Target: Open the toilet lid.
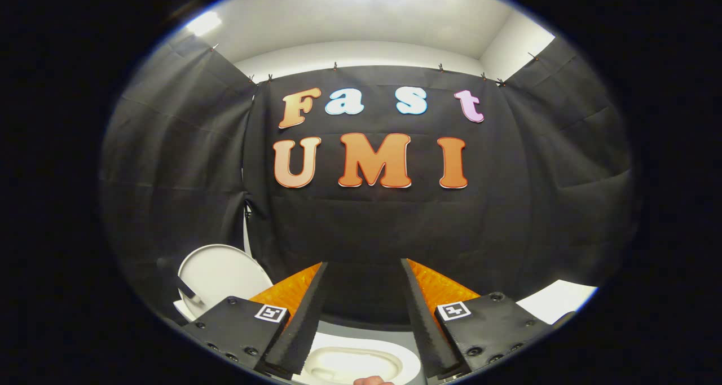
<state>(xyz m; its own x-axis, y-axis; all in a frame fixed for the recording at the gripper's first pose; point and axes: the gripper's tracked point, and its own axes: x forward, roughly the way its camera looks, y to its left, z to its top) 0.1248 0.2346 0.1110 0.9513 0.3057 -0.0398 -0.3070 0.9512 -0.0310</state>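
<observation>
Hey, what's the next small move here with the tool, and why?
Probably just draw the tool back and finish. Its fingers are open with nothing between them, the white lid seems to stand raised already beside one finger, and the bowl lies uncovered below them.

Tongs (364, 317) spread apart above toilet bowl (361, 365); lid (221, 277) upright beyond.
</observation>
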